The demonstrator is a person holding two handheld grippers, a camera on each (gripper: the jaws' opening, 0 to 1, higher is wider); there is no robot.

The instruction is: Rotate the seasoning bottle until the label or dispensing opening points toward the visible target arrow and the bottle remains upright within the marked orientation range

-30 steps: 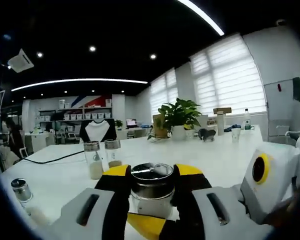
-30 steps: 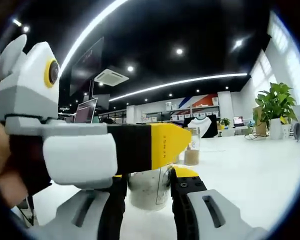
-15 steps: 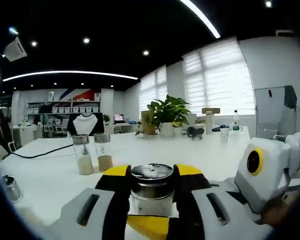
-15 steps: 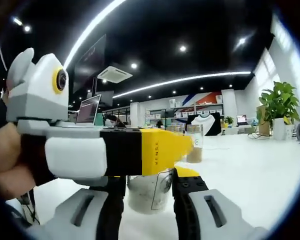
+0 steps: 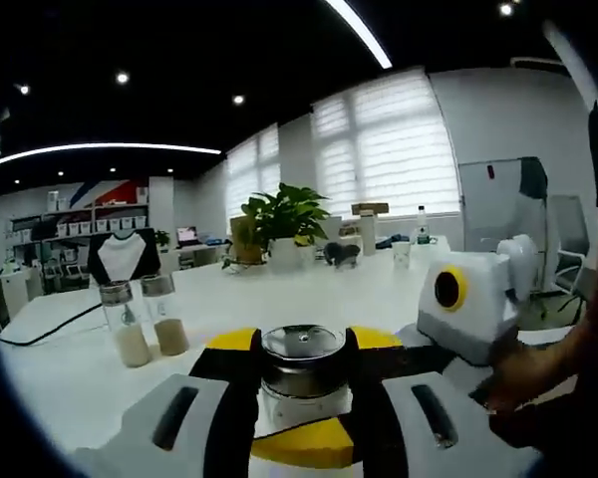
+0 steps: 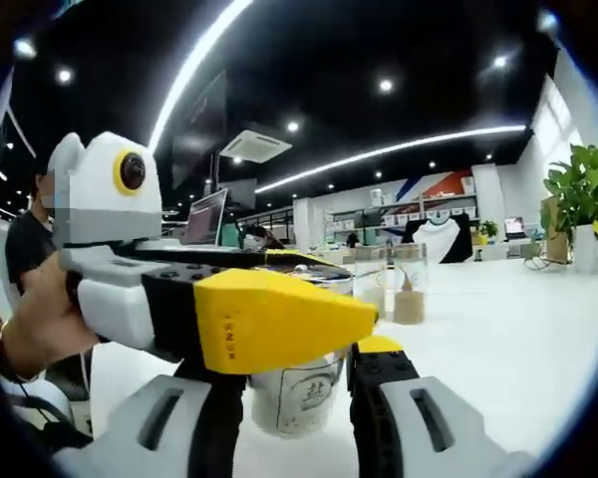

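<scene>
1. while both tools clamp one item, the turning step is in hand: the clear glass seasoning bottle with a shiny steel cap [image 5: 301,370] stands upright on the white table [image 5: 379,289], clenched at the cap between the yellow-tipped black jaws of the left gripper [image 5: 301,378]
2. in the right gripper view the same bottle [image 6: 297,398] shows its lower body, pale contents and a printed label facing the camera; the right gripper [image 6: 297,398] has its jaws set at either side of the body and looks clamped on it, though the left gripper's yellow wedge [image 6: 279,321] crosses in front and hides the upper contact
3. no target arrow can be made out in either view, so alignment cannot be judged from here
4. next move, as a judgement: one claw should hold the bottle steady while the other lets go and takes a fresh bite, then twist about the vertical axis in small steps, keeping the base flat on the table; risk is tipping if both twist against each other
5. against the frame from a second ago: in the left gripper view the two small glass jars with pale and tan fill [image 5: 143,319] and the green potted plant [image 5: 284,217] sit further left, and the right gripper's white body [image 5: 468,304] lies further left and higher; the camera swung with the hand, consistent with a turn under way; the bottle looks as upright as before
</scene>
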